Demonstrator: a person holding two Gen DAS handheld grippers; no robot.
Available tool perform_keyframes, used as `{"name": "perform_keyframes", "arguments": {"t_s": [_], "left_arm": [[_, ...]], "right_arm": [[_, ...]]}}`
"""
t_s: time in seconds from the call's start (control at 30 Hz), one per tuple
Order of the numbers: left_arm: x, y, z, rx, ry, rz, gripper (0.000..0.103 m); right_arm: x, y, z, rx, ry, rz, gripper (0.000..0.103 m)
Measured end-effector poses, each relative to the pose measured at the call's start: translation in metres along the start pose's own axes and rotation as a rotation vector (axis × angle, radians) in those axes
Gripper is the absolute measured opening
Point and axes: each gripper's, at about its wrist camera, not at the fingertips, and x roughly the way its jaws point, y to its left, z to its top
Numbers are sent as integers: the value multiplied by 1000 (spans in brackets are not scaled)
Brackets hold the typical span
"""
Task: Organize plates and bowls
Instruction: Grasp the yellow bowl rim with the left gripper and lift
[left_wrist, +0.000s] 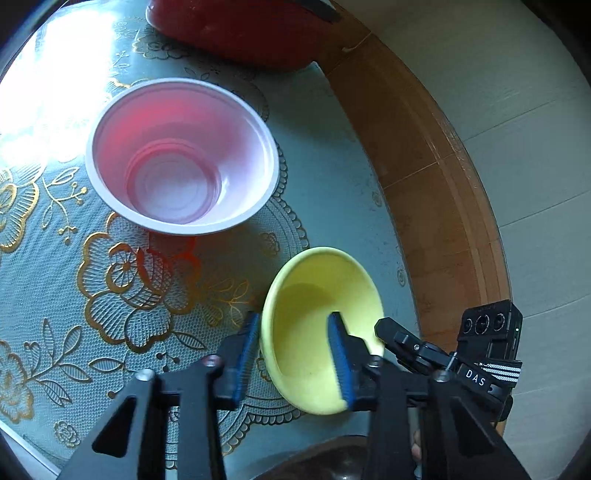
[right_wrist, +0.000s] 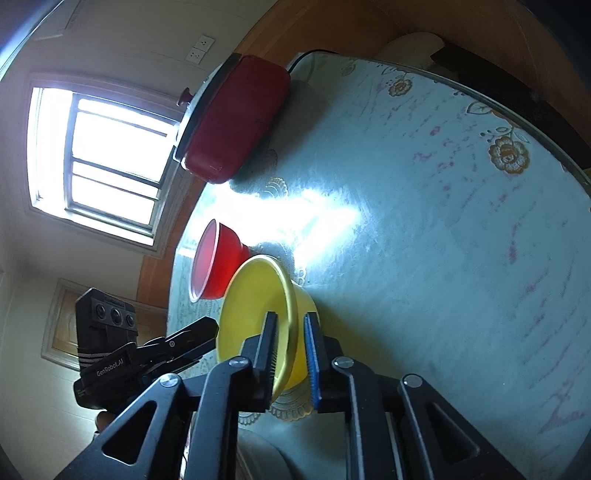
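Note:
A small yellow bowl (left_wrist: 314, 314) sits on the table's patterned cloth near its edge. My left gripper (left_wrist: 293, 332) straddles its near-left rim, one blue pad outside and one inside, with clear gaps on both sides. My right gripper (right_wrist: 291, 332) straddles the bowl's (right_wrist: 255, 295) rim from the other side, its pads close to the wall; contact is unclear. A larger red bowl with a pale inside (left_wrist: 181, 155) stands upright just beyond the yellow one; it also shows in the right wrist view (right_wrist: 218, 262).
A dark red lidded cooker (right_wrist: 232, 118) with a cord stands at the far side of the table (right_wrist: 424, 240). The wooden table rim (left_wrist: 424, 177) runs close by the yellow bowl, with tiled floor beyond. A window (right_wrist: 107, 155) lies behind.

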Motion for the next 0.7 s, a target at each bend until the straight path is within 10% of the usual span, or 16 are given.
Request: {"name": "perform_keyframes", "arguments": {"t_s": [0.2,0.7], "left_arm": [[2,-5,-3,-4,-36,37,8],[-38,-9,-20,51,-144,18,8]], "right_arm": [[-2,1,1,-18,-7,-15,8],[-25,31,-3,-83,-42,43,8]]}}
